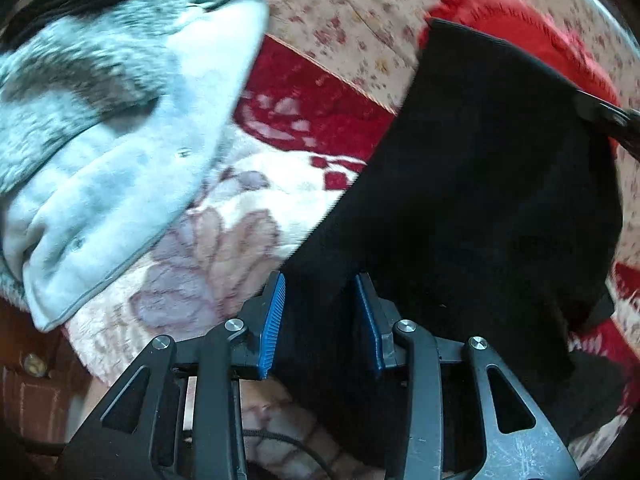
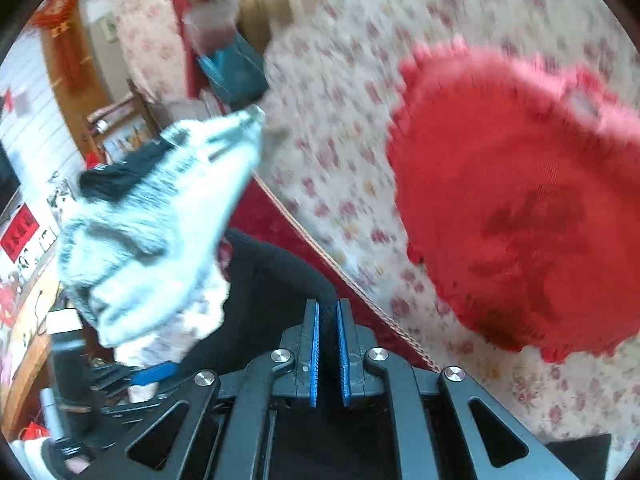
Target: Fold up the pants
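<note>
Black pants [image 1: 480, 160] hang over a plush blanket, stretched between both grippers. My left gripper [image 1: 320, 284] stands with its blue pads apart; a bunch of the black cloth runs through the gap, and the left pad's ribbed face shows bare. At the upper right of the left wrist view my right gripper [image 1: 604, 114] pinches the pants' raised edge. In the right wrist view my right gripper [image 2: 328, 308] has its pads nearly together with a thin strip of dark cloth between them. More of the pants [image 2: 272, 280] lies below. My left gripper [image 2: 156, 372] shows low on the left.
A fluffy grey-and-white garment [image 1: 100, 120] lies at the left, partly over a black item. A red fringed cushion [image 2: 520, 200] rests on the floral sheet [image 1: 340, 12]. The pink-and-red plush blanket [image 1: 220, 240] lies under the pants. Furniture and clutter stand at the far left [image 2: 60, 240].
</note>
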`<state>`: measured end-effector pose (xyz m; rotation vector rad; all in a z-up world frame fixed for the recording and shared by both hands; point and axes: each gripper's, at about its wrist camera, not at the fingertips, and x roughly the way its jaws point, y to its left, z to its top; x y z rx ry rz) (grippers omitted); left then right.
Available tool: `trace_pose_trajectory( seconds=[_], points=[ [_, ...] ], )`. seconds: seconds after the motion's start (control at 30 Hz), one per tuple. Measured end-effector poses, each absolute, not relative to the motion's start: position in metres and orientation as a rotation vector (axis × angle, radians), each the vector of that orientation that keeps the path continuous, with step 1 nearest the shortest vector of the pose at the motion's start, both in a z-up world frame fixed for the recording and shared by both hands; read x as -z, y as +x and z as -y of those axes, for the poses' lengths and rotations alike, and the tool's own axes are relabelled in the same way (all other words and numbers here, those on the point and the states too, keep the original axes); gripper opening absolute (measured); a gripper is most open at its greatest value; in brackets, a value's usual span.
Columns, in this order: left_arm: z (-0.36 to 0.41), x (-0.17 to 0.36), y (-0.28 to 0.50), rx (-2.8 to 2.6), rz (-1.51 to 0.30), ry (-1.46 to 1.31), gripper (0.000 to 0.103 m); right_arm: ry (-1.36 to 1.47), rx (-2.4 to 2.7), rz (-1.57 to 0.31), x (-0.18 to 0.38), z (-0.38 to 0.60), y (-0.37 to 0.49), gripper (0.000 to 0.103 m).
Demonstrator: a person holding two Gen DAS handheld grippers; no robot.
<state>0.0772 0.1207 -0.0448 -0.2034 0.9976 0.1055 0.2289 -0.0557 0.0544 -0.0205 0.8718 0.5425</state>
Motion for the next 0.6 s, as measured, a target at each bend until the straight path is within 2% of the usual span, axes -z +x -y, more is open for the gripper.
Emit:
trace_pose_trajectory(
  seconds=[0.17, 0.37, 0.43, 0.5, 0.6],
  points=[
    [-0.170, 0.027, 0.043, -0.235, -0.943, -0.258, 0.036, -0.038, -0.566, -0.817, -0.071, 0.025, 0.160, 0.007],
    [-0.214, 0.014, 0.022, -0.333, -0.904, -0.329, 0.036, -0.048, -0.663, -0.966, -0.007, -0.035, 0.099, 0.008],
    [-0.212, 0.011, 0.018, -0.327, -0.900, -0.330, 0.036, -0.104, -0.664, -1.014, 0.018, -0.055, 0.088, 0.008],
    [-0.207, 0.010, 0.016, -0.310, -0.903, -0.331, 0.036, -0.137, -0.624, -1.034, 0.041, -0.063, 0.083, 0.012],
    [-0.191, 0.009, 0.017, -0.270, -0.905, -0.304, 0.036, -0.016, -0.652, -1.071, 0.044, -0.048, 0.085, 0.013]
  ],
)
